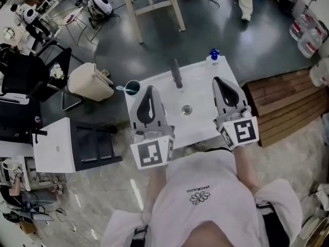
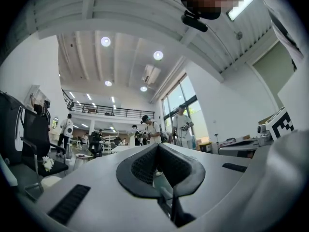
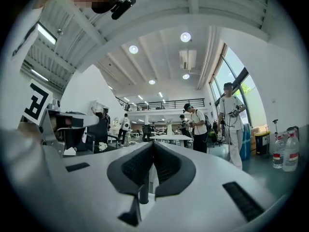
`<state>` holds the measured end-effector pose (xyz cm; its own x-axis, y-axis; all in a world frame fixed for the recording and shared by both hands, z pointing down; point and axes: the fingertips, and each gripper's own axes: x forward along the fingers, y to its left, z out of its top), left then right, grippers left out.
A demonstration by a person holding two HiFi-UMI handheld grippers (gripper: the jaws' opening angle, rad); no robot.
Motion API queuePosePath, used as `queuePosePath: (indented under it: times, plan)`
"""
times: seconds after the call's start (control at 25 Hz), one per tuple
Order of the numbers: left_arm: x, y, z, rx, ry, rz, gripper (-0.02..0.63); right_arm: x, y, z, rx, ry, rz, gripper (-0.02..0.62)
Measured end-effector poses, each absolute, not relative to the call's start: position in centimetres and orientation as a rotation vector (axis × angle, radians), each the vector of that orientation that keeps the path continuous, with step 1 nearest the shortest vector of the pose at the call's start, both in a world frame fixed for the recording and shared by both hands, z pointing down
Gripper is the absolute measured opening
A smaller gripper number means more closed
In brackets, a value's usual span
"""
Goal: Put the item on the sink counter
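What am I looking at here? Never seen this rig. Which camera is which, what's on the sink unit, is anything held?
There is no robot here. A person holds a handheld two-jaw tool in each hand: the left gripper and the right gripper. The cubes with square markers are part of the tools.

The head view comes from a camera on the person's head, looking steeply down. The left and right gripper views each come from a camera riding on that tool and look along its jaws. Both tools are tipped upward, so those views show mostly ceiling and people across the hall.

Below the grippers is a white sink counter with a faucet and a drain. A teal cup stands at its left corner and a blue-capped bottle at the far right corner.

Nothing is held. Both pairs of jaws are closed on themselves.
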<state>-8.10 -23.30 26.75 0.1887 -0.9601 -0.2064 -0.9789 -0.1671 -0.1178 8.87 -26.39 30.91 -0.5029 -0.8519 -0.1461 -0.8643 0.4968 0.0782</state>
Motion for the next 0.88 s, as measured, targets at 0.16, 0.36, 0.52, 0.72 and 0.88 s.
queuePosePath:
  times: [0.16,0.36,0.52,0.72,0.88]
  plan:
    - [-9.3,-23.1,27.1,-2.234,1.914,0.131,0.014,8.1,-26.1,31.0,-1.504,2.666,0.193,0.011]
    - [-10.2,-23.0,27.2,-2.219,1.951,0.13,0.014,7.1,-26.0,30.8,-1.467,2.687,0.175,0.011]
    - [-10.3,-23.0,27.1,-2.205,1.967,0.128,0.014,6.6,-26.1,30.6,-1.429,2.697,0.16,0.011]
    - [-10.8,-23.5,26.6,-2.194,1.995,0.127,0.014,5.5,-26.6,29.8,-1.393,2.72,0.155,0.011]
    - [-10.7,-23.0,27.0,-2.182,2.003,0.123,0.014,5.5,-26.2,30.3,-1.38,2.73,0.159,0.011]
